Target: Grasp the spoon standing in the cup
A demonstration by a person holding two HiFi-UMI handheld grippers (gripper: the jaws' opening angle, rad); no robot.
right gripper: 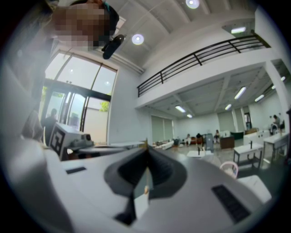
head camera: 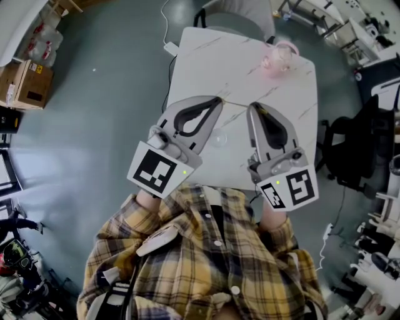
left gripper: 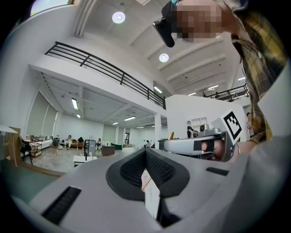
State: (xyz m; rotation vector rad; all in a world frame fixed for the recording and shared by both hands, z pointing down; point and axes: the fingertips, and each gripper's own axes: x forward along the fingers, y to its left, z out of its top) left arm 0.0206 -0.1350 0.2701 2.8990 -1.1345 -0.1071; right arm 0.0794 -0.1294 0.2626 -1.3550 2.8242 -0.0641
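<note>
A pink cup [head camera: 279, 57] stands at the far right corner of the white marble table [head camera: 206, 69]; its rim also shows low at the right in the right gripper view [right gripper: 228, 169]. I cannot make out the spoon in it. Both grippers hover side by side over the table's near edge, well short of the cup, tilted up so that their views show the hall. My left gripper [head camera: 219, 100] has its jaws shut together with nothing between them [left gripper: 146, 151]. My right gripper [head camera: 252, 106] is likewise shut and empty [right gripper: 146, 149].
A grey chair [head camera: 240, 14] stands behind the table's far edge and a black office chair [head camera: 350, 147] to its right. Cardboard boxes [head camera: 25, 84] sit on the floor at the left. A cable [head camera: 167, 31] runs to a plug by the far left corner.
</note>
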